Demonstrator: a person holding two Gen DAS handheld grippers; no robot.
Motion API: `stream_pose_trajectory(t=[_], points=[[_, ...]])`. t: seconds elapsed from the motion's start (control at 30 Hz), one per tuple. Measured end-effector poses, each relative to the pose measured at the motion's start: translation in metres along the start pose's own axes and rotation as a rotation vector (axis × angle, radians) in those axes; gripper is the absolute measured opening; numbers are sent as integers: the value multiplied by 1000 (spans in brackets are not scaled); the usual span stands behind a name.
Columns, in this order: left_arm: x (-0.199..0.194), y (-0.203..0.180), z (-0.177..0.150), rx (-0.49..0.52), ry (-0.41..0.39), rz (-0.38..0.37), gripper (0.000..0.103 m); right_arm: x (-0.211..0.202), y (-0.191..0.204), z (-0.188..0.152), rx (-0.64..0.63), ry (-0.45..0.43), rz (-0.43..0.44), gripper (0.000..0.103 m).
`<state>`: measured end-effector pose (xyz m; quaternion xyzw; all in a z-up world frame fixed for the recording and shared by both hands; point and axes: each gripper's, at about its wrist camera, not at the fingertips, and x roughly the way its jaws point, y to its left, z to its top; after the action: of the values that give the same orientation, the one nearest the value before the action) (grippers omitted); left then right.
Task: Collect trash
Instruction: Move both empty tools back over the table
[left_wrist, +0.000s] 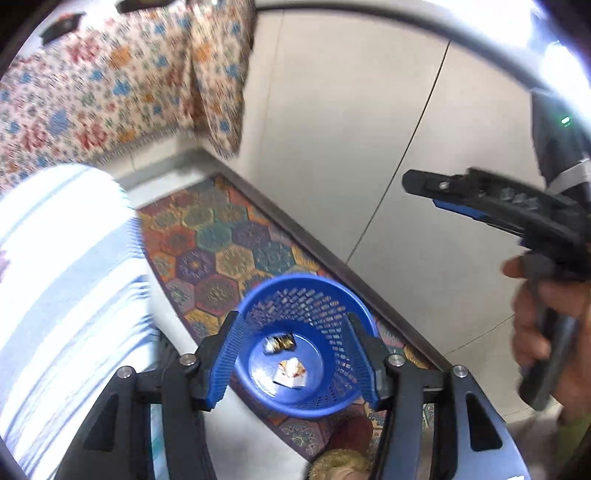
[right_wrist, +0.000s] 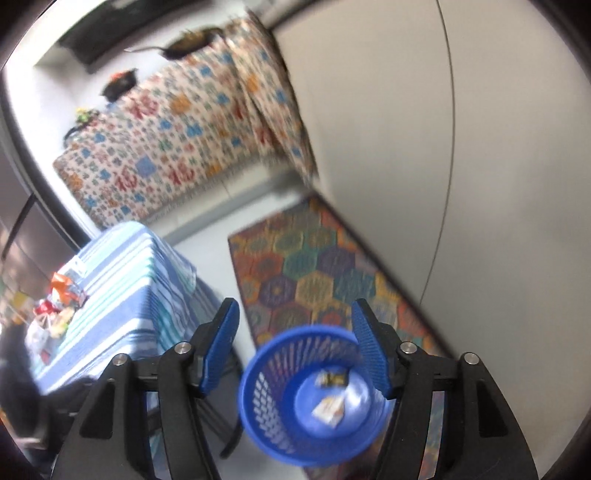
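A blue mesh waste basket (left_wrist: 334, 400) stands on the floor below both grippers; it also shows in the right wrist view (right_wrist: 258, 417). Two wrappers lie in its bottom: a dark gold one (left_wrist: 279, 343) and a white crumpled one (left_wrist: 291, 373), also seen from the right wrist as the dark one (right_wrist: 333, 378) and the white one (right_wrist: 328, 409). My left gripper (left_wrist: 295, 356) is open and empty above the basket. My right gripper (right_wrist: 295, 349) is open and empty above it; it also shows from the side in the left wrist view (left_wrist: 413, 184). More trash (right_wrist: 55, 306) lies on the striped table.
A small table with a blue striped cloth (right_wrist: 122, 280) stands left of the basket. A colourful hexagon rug (left_wrist: 221, 254) lies under the basket. A long table with a patterned cloth (right_wrist: 184, 147) stands at the back. Pale floor tiles (left_wrist: 369, 129) spread to the right.
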<state>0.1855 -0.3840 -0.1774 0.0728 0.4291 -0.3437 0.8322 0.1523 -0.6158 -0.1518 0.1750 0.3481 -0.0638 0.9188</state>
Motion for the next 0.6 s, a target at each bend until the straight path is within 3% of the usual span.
stream_pose_trajectory(t=[0.13,0.33,0.47,0.6], points=[[-61,21,-19,9,-55,60,61,-22,33,-1,-71,-96,13,71],[-120,97,-66,-70,-28,245,61,-34,96,-6,-215,-180,45,83],[-142,161,-99,-188,-4,374,61,-29,152,-16,-308,-164,134,85],[-159,214,-126,-291,7,447,62,-18,224,-44,-402,-79,242,85]])
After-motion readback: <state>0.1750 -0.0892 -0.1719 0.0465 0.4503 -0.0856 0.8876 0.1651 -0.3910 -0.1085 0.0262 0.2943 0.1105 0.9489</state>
